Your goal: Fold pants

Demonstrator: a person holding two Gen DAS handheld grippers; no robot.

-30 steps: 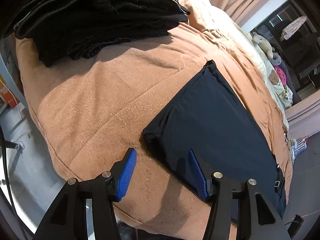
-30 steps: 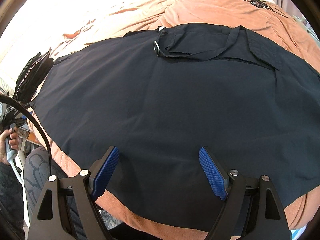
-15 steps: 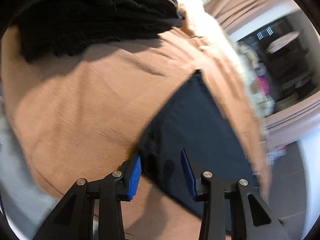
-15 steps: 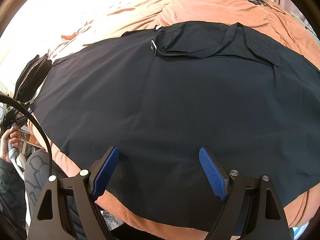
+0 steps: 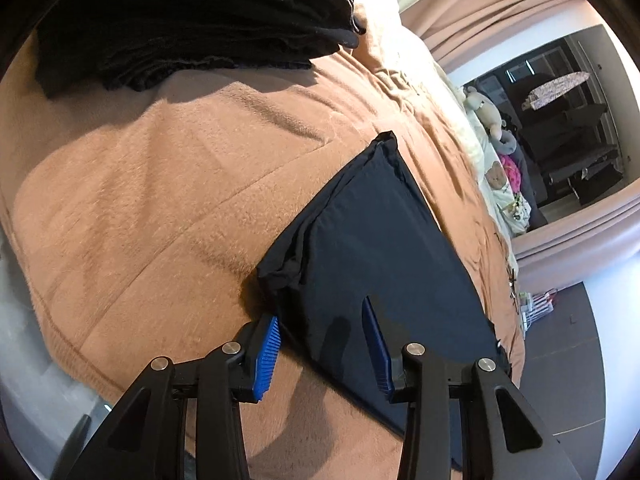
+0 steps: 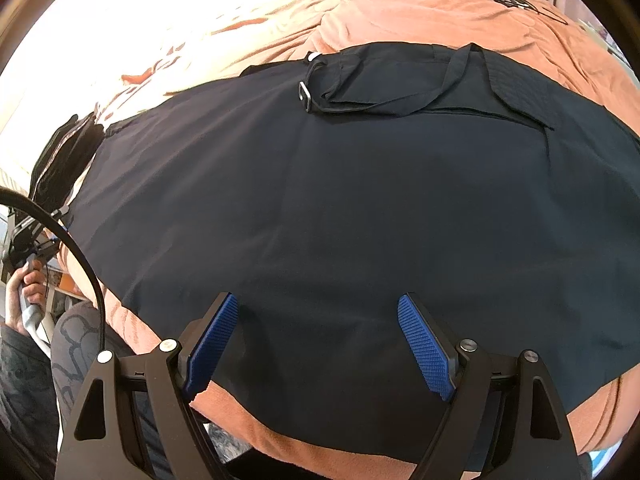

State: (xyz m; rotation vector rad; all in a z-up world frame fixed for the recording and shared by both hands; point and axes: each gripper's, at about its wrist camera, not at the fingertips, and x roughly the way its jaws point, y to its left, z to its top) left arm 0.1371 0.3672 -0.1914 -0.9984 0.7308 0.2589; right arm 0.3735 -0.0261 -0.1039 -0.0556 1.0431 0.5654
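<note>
Lying flat on the blanket (image 5: pixel 168 184), pants (image 6: pixel 340 208), with left gripper (image 5: pixel 322 346) straddling their bunched hem corner, pads not visibly pinching, and right gripper (image 6: pixel 316 340) spread wide above their near edge, grasping nothing.

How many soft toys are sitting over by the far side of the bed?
2: a pale plush animal near the bed's edge, and a teddy bear just below it. More may be hidden in that pile.

Your left gripper (image 5: pixel 326 350): black arms, blue ribbed pads, silver screws | your right gripper (image 6: pixel 318 350): same build | lower left: black cable (image 6: pixel 86 270), dark patterned sleeve (image 6: pixel 20 380).
</note>
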